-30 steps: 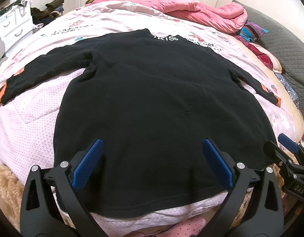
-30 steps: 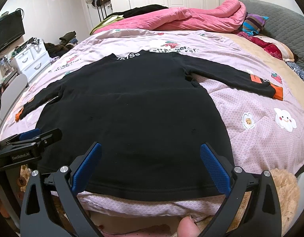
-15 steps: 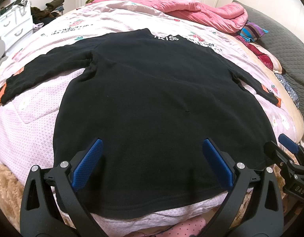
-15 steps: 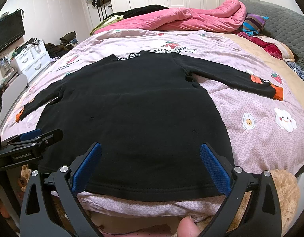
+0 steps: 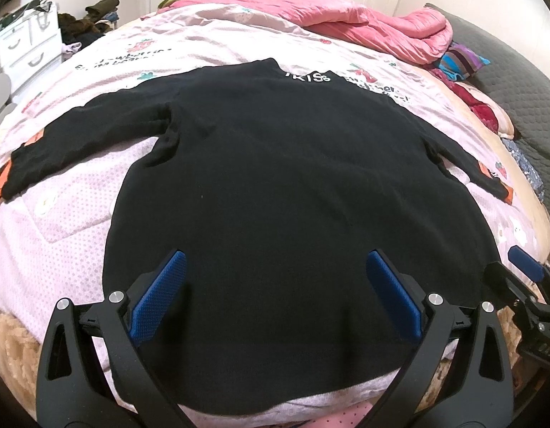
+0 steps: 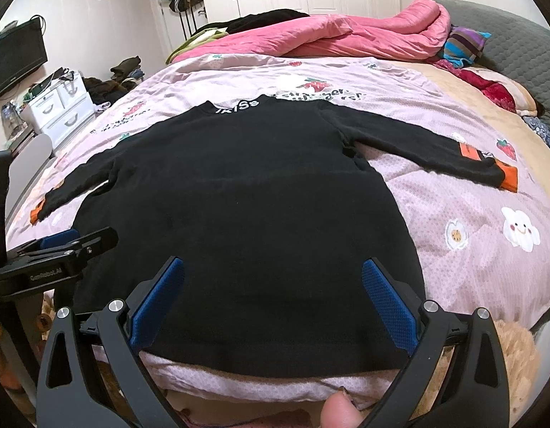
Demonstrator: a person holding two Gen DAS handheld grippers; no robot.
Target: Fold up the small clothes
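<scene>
On the bed (image 6: pixel 471 221), the black sweater (image 5: pixel 292 196) lies flat, its hem just ahead of left tongs (image 5: pixel 275 292) and right tongs (image 6: pixel 273 294), both spread wide, empty.

Free room and obstacles. The black sweater (image 6: pixel 246 214) lies flat across the bed (image 6: pixel 471 256), sleeves spread toward both side edges; bare quilt beside the body and below each sleeve is unobstructed. The heaped pink duvet (image 6: pixel 346 35) and striped pillow (image 6: pixel 465 44) block the far edge. Both grippers' fingers (image 5: pixel 159 297) (image 6: pixel 389 306), spread wide, hover at the near edge.
</scene>
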